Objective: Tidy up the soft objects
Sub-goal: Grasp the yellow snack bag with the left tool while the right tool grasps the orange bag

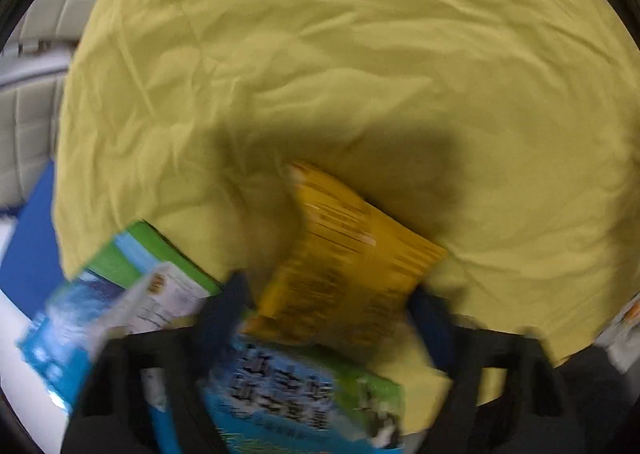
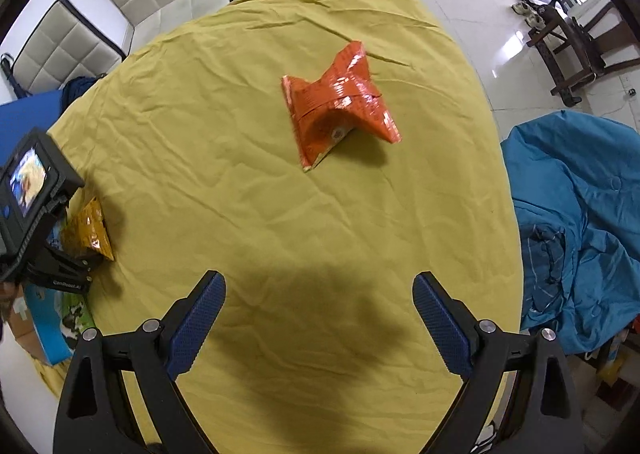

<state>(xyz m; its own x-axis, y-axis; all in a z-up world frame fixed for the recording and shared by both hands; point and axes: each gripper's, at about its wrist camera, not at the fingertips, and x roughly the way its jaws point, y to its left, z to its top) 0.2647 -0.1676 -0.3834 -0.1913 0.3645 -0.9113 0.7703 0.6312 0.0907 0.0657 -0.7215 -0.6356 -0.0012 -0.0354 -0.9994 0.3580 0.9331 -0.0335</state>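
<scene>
A yellow snack bag [image 1: 352, 250] sits between the fingers of the left gripper [image 1: 332, 306] at the table's left edge, above a blue-and-green carton [image 1: 304, 394]; blur hides whether it is clamped. An orange snack bag [image 2: 340, 101] lies crumpled mid-table on the yellow cloth [image 2: 240, 181]. The right gripper [image 2: 318, 318] hangs spread wide, holding nothing.

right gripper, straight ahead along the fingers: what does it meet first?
Probably the orange snack bag, lying alone on the yellow cloth ahead of the open right gripper. Nothing sits between them, though depth is uncertain.
</scene>
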